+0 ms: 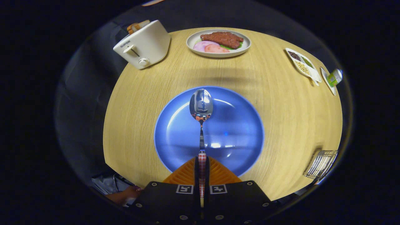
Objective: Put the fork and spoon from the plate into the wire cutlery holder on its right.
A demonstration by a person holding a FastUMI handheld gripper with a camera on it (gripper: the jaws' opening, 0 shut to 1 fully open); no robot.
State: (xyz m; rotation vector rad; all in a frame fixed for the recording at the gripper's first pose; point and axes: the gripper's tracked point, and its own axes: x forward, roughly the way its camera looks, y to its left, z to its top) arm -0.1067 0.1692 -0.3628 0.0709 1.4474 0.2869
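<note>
We are clamping the tool on the spoon handle | spoon is hanging over the blue plate | wire cutlery holder is sitting rightward on the tabletop

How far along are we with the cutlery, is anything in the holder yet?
The hand-held gripper is shut on the spoon by its handle, bowl out over the blue plate. No fork lies on the plate; I cannot tell whether it sits in the wire cutlery holder. Left: carry the spoon right into the holder.
</note>
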